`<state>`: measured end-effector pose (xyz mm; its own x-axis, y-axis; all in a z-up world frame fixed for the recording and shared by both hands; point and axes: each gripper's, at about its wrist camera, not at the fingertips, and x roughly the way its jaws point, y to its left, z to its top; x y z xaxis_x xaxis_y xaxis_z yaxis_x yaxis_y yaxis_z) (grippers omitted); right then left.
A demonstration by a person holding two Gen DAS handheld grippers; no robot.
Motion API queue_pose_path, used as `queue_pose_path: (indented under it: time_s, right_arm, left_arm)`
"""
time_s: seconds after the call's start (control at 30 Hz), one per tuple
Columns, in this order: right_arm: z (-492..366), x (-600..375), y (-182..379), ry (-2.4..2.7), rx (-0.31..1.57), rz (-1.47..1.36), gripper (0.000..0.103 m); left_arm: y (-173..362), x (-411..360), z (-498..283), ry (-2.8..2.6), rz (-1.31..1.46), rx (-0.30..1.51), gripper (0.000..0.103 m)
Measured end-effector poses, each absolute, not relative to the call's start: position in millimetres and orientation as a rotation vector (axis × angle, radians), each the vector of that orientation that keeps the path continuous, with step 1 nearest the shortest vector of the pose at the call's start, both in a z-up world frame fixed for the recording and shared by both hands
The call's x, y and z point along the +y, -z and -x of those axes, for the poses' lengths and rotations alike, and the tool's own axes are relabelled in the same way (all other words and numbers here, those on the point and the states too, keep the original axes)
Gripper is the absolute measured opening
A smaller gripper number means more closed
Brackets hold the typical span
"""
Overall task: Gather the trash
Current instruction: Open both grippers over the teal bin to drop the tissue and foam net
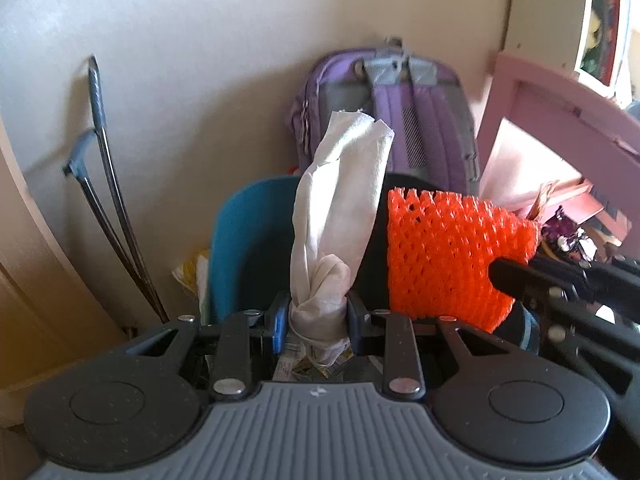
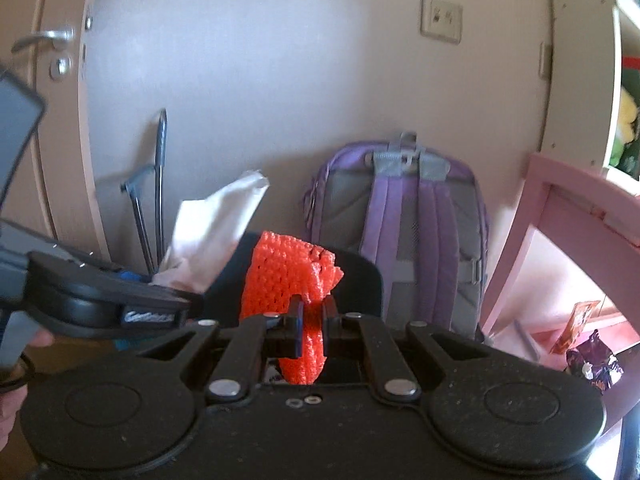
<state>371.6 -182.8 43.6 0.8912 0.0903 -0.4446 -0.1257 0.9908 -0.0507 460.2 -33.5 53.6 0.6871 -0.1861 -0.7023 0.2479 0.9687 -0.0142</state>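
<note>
Our left tool (image 1: 318, 312) grips the white tissue (image 1: 340, 208), our right tool (image 2: 311, 322) pinches the orange foam net (image 2: 288, 272); both hang just in front of and above the blue bin (image 1: 248, 240), the left nearer.

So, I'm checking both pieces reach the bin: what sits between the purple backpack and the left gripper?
In the left wrist view, the blue bin sits between the purple backpack and the left gripper, which clamps the white tissue.

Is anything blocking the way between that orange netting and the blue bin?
Nothing visible does. The orange foam net, clamped in the right hand-held gripper, hangs by the blue bin. The white tissue in the left hand-held gripper is beside it, not underneath.
</note>
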Motion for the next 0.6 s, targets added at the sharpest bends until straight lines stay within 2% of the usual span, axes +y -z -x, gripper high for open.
queue_pose_path:
  time_s: [0.27, 0.4, 0.5, 0.53, 0.57, 0.6]
  right_arm:
    - [-393, -178, -19, -0.123, 0.536, 0.1, 0.007]
    - [-398, -180, -13, -0.117, 0.566, 0.082, 0.013]
    - [-401, -186, -11, -0.109, 0.575, 0.056, 0.018]
    - [-401, -186, -11, -0.109, 0.582, 0.055, 0.018]
    - [-400, -187, -11, -0.111, 0.586, 0.056, 0.019]
    - [-399, -187, -11, -0.112, 0.584, 0.055, 0.02]
  left_arm:
    - [-24, -45, -481, 0.242, -0.133, 0.862, 0.029]
    - [-17, -51, -483, 0.244, -0.178, 0.876, 0.031]
    - [-14, -53, -483, 0.235, -0.192, 0.887, 0.05]
    - [-15, -53, -482, 0.235, -0.192, 0.879, 0.062]
    - [-16, -53, -480, 0.234, -0.189, 0.869, 0.07]
    - [-18, -53, -479, 0.233, -0.183, 0.858, 0.071]
